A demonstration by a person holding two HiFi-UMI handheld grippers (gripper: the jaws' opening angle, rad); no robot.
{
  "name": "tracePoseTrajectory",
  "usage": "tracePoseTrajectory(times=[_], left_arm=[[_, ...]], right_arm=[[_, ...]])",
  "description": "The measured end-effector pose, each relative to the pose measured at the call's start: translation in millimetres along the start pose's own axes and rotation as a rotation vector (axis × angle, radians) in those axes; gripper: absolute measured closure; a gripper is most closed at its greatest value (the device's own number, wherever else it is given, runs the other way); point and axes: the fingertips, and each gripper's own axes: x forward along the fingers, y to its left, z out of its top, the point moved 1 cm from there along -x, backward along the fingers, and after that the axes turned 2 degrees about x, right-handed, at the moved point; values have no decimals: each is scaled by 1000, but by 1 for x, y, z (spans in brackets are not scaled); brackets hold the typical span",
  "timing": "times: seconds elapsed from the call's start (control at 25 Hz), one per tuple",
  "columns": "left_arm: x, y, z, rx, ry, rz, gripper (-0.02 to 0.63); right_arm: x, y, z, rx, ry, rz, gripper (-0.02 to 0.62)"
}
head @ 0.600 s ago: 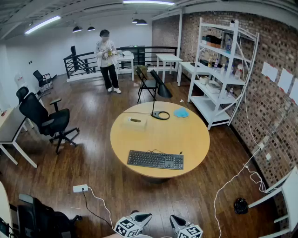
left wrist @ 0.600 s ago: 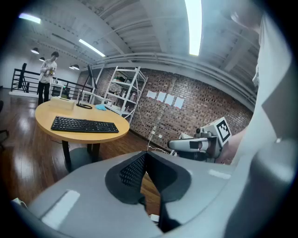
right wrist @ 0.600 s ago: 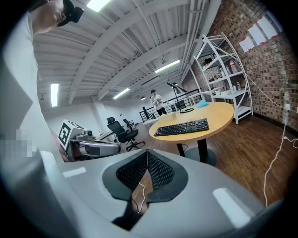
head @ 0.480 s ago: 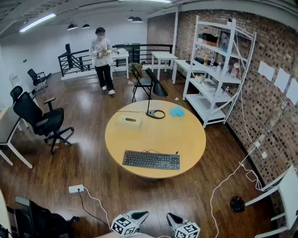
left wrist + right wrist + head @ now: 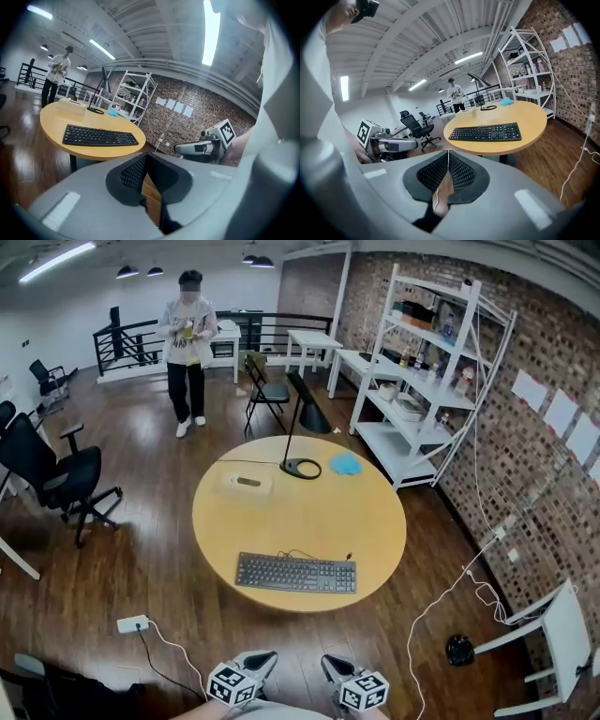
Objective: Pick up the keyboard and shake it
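Note:
A black keyboard lies flat near the front edge of the round wooden table, with a thin cable behind it. Both grippers hang low at the bottom of the head view, well short of the table. My left gripper is shut with nothing between its jaws, and so is my right gripper. The left gripper view shows its shut jaws with the keyboard far ahead on the left. In the right gripper view the shut jaws point toward the keyboard.
On the table's far side stand a black desk lamp, a blue cloth and a pale box. A person stands beyond. White shelves line the brick wall. A power strip and cables lie on the floor.
The head view has moved closer to the table, so the keyboard sits lower and larger. The person at the back has stepped nearer. Both grippers stay shut at the bottom edge.

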Motion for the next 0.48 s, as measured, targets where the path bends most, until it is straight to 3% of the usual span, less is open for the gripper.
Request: tracePoseTrajectory(times=[0.28,0.48], left_arm=[[-9,54,9,1,24,12,607],[2,72,45,57,15,-6,607]], right_arm=[[48,1,30,-4,-7,-60,592],[56,-15,59,-26,-26,-106,592]])
